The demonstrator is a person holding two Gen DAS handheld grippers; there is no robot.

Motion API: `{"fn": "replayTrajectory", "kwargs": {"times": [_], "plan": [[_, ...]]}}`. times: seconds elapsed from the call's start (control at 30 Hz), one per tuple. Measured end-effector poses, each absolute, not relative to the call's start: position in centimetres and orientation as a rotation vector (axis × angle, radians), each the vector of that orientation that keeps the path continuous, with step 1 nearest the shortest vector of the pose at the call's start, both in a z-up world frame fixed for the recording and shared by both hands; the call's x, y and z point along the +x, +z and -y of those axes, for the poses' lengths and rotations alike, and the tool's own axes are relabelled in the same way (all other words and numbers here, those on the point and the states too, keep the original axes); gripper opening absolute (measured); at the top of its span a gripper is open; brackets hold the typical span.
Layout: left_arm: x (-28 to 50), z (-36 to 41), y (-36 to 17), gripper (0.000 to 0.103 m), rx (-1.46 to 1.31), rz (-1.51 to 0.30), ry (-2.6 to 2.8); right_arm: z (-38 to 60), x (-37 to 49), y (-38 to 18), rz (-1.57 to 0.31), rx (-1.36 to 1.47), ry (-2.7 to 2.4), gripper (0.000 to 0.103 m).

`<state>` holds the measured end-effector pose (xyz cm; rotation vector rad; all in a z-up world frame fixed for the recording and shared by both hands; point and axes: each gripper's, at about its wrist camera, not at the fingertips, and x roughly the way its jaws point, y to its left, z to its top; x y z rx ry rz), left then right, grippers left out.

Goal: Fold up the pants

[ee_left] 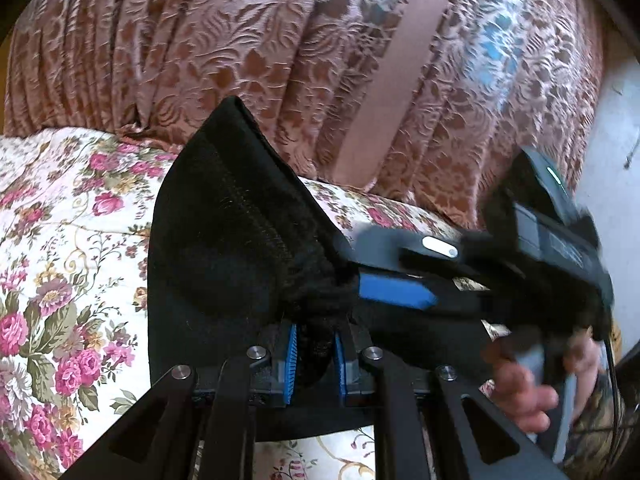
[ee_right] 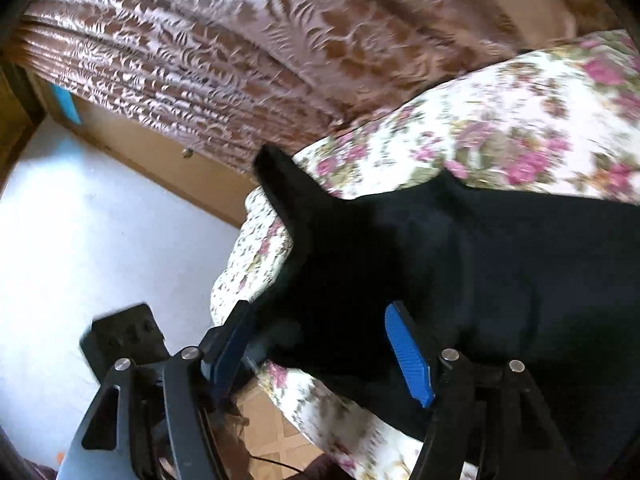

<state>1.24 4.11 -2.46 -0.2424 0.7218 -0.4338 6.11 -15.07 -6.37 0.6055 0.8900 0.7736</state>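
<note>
Fold in progress. Left gripper (ee_left: 316,354), at 6 o'clock, pinches bunched black pants (ee_left: 224,240) lying on the floral bedspread (ee_left: 60,240). Right gripper (ee_right: 320,354) stands spread around the fabric edge, unclamped. Next move, as judged: close it, then carry the edge across.

matt black cloth pants (ee_left: 224,248), ribbed blue jaws, floral cloth bedspread (ee_left: 60,240)

both wrist views close, sharing pants (ee_left: 224,240), perhaps
</note>
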Motion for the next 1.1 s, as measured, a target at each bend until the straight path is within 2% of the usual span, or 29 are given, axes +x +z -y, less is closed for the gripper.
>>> {"fn": "replayTrajectory", "kwargs": {"times": [0.13,0.17,0.2,0.23,0.4,0.5,0.7,0.93,1.1], "plan": [[0.3,-3.3,-2.1,0.014,-0.209,-0.712,-0.473,11.1,9.0,-6.2,-0.957,0.5,0.787,0.07],[0.2,-3.1,-2.0,0.014,-0.196,-0.71,-0.48,10.6,9.6,-6.4,-0.971,0.481,0.783,0.064],[0.0,-3.0,-1.9,0.015,-0.184,-0.71,-0.481,10.0,10.2,-6.5,-0.984,0.455,0.767,0.043],[-0.2,-3.2,-1.8,0.016,-0.182,-0.712,-0.488,9.5,10.7,-6.7,-0.993,0.427,0.769,0.015],[-1.5,-8.0,-0.5,0.025,-0.405,-0.676,-0.652,8.5,10.7,-6.1,-0.982,0.325,0.758,0.013],[-2.3,-11.8,0.2,0.026,-0.471,-0.63,-0.574,9.3,10.6,-5.1,-0.963,0.347,0.769,0.013],[-1.0,-16.2,-1.1,0.026,-0.547,-0.664,-0.391,11.4,8.7,-2.0,-0.894,0.39,0.816,0.013],[1.6,-11.0,-2.7,0.026,-0.494,-0.751,-0.499,16.8,4.9,1.4,-0.811,0.392,0.803,0.013],[3.3,-5.4,-3.8,0.026,-0.437,-0.823,-0.614,23.3,3.2,0.7,-0.806,0.435,0.736,0.013]]}}
